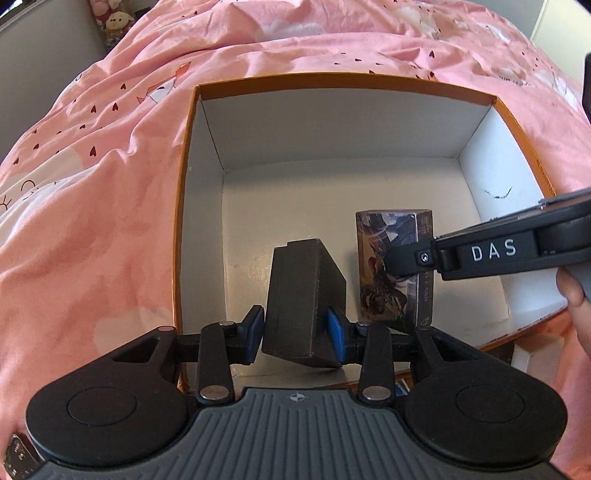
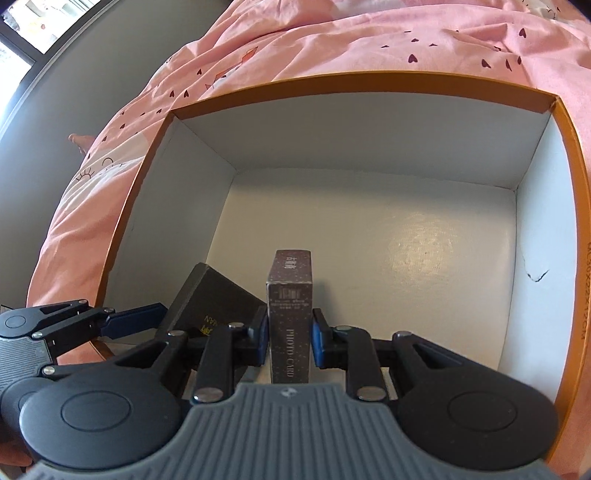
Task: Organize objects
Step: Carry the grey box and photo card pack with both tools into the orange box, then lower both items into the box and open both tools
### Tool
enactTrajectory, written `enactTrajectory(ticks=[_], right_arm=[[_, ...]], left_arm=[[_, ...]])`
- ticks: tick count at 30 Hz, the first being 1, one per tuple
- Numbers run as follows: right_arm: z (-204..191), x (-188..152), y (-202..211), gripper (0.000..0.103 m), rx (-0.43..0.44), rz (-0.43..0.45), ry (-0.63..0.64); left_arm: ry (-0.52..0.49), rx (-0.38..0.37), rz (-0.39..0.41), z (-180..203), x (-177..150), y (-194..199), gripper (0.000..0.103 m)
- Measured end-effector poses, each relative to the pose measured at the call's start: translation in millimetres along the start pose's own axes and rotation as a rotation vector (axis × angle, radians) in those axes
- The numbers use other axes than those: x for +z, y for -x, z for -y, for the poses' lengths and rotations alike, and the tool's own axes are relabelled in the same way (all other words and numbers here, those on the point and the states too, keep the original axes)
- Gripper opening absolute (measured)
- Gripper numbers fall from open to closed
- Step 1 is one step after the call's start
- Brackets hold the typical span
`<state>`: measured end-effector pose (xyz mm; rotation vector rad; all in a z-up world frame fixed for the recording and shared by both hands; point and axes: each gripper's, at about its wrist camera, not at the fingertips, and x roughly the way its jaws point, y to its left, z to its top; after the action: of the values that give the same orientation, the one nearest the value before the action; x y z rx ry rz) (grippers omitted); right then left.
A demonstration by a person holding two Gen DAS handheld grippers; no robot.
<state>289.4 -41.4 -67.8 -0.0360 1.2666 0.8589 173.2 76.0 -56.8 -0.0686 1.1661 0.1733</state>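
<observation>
An open orange cardboard box with a white inside lies on a pink bedspread. My left gripper is shut on a black box and holds it tilted over the near part of the orange box. My right gripper is shut on a photo card box with dark printed art, held upright just right of the black box. In the left wrist view the photo card box stands beside the black box, with the right gripper's finger across it. The orange box fills the right wrist view.
The pink bedspread with small hearts surrounds the orange box. A plush toy sits at the far left. A grey wall and a window lie to the left in the right wrist view.
</observation>
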Motion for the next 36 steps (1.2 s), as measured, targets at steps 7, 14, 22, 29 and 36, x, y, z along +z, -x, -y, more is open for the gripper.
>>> enactTrajectory(ticks=[7,14,22,29,36], right_arm=[[-6,6,-1,0.024,-0.006,0.013,0.030],[-20,11,12,0.024,0.062,0.050,0.048],[-40,20,6,0.024,0.095,0.060,0.070],[-46,27,3,0.024,0.140,0.043,0.066],[-46,33,-19,0.024,0.314,-0.086,-0.004]], left_arm=[[0.024,0.010,0.028,-10,-2,9,0.044],[0.055,0.017,0.089,-28,-4,25,0.023],[0.138,-0.073,0.168,-57,-4,48,0.023],[0.288,-0.207,0.176,-87,-3,43,0.023],[0.352,-0.252,0.212,-100,-3,44,0.023]])
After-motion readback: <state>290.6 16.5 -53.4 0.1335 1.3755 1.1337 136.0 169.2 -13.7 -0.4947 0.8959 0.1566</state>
